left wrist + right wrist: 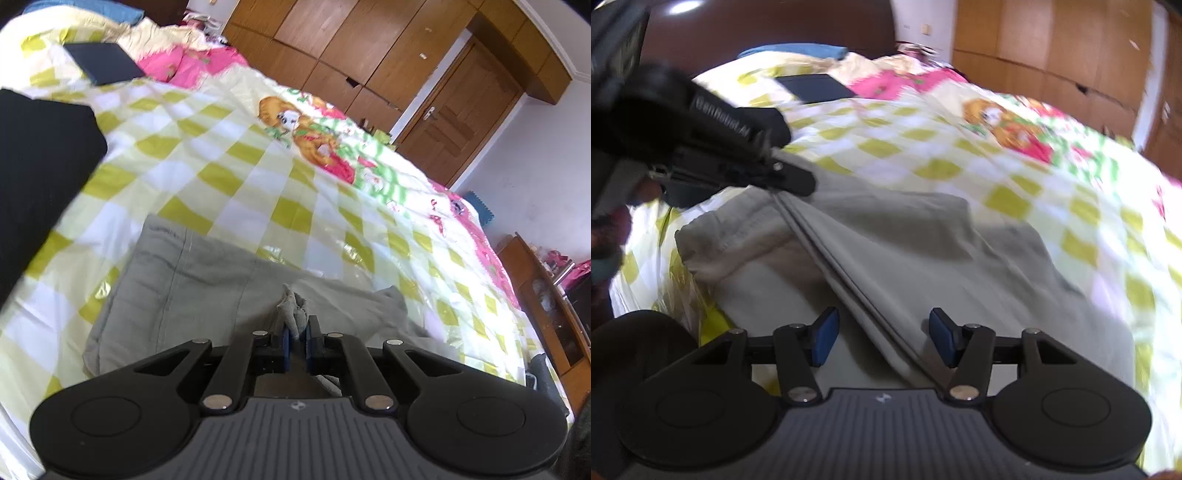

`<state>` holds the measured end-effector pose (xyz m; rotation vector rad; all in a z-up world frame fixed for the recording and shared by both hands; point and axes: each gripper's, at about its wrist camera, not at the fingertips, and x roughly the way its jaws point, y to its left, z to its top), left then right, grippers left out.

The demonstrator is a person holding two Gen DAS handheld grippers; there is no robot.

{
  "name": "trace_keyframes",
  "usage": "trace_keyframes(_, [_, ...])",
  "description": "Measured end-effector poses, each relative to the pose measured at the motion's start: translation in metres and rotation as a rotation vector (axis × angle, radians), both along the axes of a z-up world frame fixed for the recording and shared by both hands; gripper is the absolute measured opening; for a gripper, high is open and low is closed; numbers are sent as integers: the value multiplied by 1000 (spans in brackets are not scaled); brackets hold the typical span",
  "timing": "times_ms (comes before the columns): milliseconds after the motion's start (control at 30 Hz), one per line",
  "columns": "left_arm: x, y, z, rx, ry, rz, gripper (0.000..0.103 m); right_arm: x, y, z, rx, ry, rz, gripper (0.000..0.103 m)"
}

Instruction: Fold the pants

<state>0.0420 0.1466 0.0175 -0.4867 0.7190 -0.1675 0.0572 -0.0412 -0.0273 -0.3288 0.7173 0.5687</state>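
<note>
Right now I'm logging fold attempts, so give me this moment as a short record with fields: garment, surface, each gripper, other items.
garment: grey pants, lying on the bed, one edge pulled up into a taut ridge
surface: checked bedsheet in yellow-green and white
left gripper: shut on a pinch of the pants' fabric
right gripper: open, blue pads either side of the ridge, not pressing it
other items: dark flat case near the pillows; wooden wardrobe behind

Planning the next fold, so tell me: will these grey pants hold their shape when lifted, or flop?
Probably flop: the grey pants bunch between the left gripper pads and hang in a taut ridge. Likely light, since that small pinch lifts them.
</note>
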Motion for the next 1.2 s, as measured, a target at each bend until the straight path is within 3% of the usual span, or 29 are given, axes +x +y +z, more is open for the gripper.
trace_keyframes(200, [-14,19,-1,-21,-22,35,22,13,28,9,-32,-27,71,54])
trace_keyframes(333, [-26,37,-17,-40,-2,74,22,11,44,1,-65,15,127,54])
trace_keyframes(400, [-28,44,-31,-52,40,84,22,9,52,-3,-78,62,142,56])
trace_keyframes(467, [-33,49,-42,-54,63,83,22,7,52,1,-67,159,215,65])
trace_keyframes(633, [-45,59,-57,-108,60,88,22,33,38,38,44,271,251,68])
trace_keyframes(767, [-50,54,-51,-60,5,60,22,93,63,41,56,281,253,70])
trace_keyframes(867, [-58,42,-40,40,-54,31,22,143,90,23,33,421,307,70])
trace_keyframes(1000, [-61,27,-32,142,-103,-29,22,172,111,3,-17,541,390,69])
trace_keyframes(1067, [-58,27,-33,140,-95,-48,22,171,115,-2,-37,585,433,69])
trace_keyframes(1200, [-50,42,-45,60,-29,-19,22,162,123,-10,-93,624,523,67])
